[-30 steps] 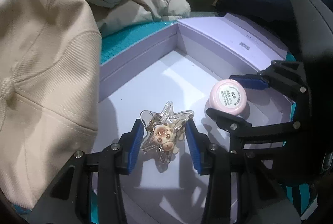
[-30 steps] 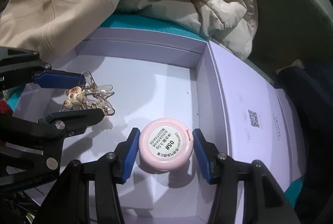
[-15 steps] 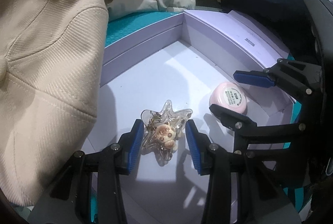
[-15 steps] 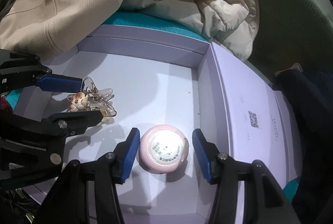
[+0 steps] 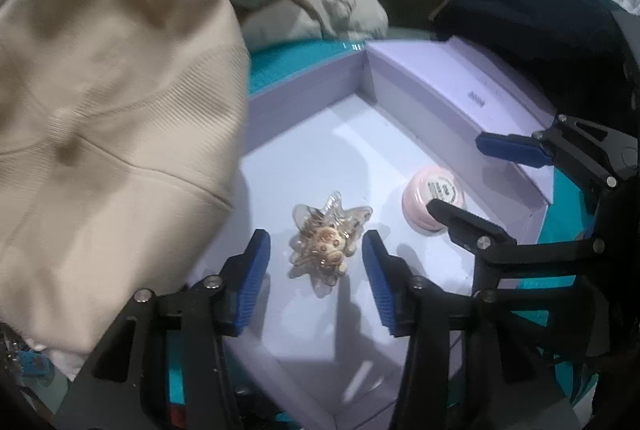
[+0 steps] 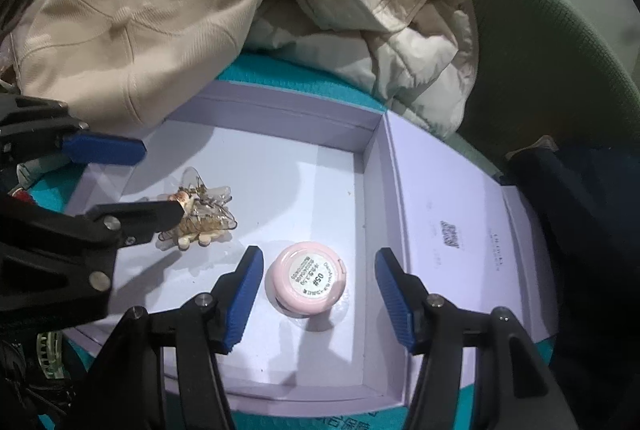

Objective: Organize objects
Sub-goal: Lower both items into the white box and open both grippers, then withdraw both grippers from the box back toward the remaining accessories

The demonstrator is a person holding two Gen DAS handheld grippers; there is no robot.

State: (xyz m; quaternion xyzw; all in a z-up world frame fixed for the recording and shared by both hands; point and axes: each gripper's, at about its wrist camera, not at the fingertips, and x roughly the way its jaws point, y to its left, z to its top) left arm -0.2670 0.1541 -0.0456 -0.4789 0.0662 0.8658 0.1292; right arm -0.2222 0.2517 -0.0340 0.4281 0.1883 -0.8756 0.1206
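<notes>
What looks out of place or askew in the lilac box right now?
The round pink jar lies flipped over, its printed base label facing up, on the floor of the lilac cardboard box. The clear star-shaped hair clip with a beige charm lies flat, undamaged. Nothing has spilled.

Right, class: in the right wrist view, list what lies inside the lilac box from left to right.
Star-shaped hair clip → pink round jar, label up, between the opening fingers of the right gripper, then the box's right wall.
</notes>
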